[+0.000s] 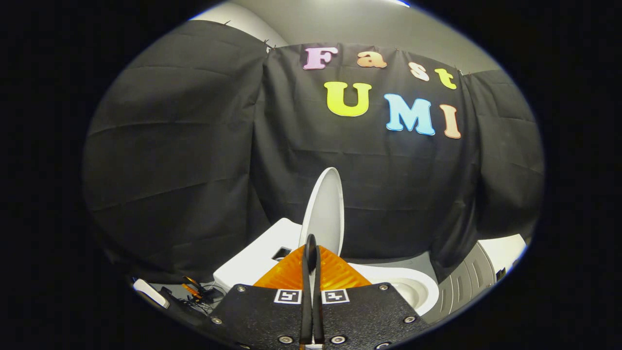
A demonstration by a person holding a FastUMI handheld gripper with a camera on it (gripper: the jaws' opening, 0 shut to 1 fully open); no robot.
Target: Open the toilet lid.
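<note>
The white toilet lid (326, 204) stands raised, nearly upright, and leans back toward the black cloth wall. Below it and to the right lies the open white bowl (419, 284), with its hollow showing. The white tank top (257, 257), which has a small dark square opening, sits left of the lid. My gripper (311, 243) is shut, its two fingers side by side with only a thin slit between them. Their tips overlap the lid's lower left edge in the gripper view. I see nothing held between them.
The black cloth wall hangs close behind the toilet. On the floor to the left lie a white device (150, 292) and some orange and black cables (197, 291). A grey ribbed unit (464, 282) stands right of the bowl.
</note>
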